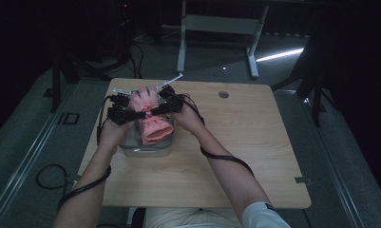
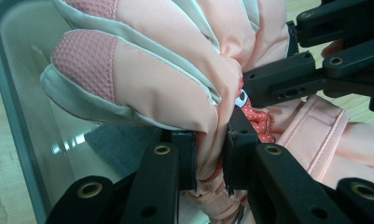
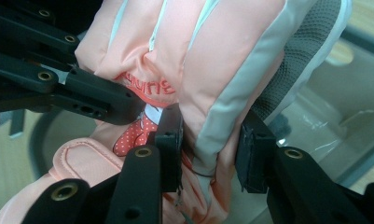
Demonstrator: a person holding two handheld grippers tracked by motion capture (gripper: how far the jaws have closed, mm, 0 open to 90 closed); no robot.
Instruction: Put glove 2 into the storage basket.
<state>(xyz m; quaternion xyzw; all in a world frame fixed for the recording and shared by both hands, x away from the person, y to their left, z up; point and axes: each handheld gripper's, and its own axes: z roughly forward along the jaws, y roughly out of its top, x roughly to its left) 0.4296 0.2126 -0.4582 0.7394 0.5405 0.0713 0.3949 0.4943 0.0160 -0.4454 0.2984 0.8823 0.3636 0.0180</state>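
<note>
Both tongs, left (image 1: pixel 131 114) and right (image 1: pixel 160 108), grip the pink glove (image 1: pixel 152 118) from opposite sides.

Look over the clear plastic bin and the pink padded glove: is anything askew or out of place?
Yes. The pink padded glove is not settled in the clear plastic bin: it hangs pinched at its middle between the left gripper and right gripper, fingers poking past the far rim, cuff drooping towards the near end. Nothing looks spilled or torn.

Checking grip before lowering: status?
Left gripper and right gripper both clamped on pink glove. Glove over clear bin. Nothing in the way.
</note>
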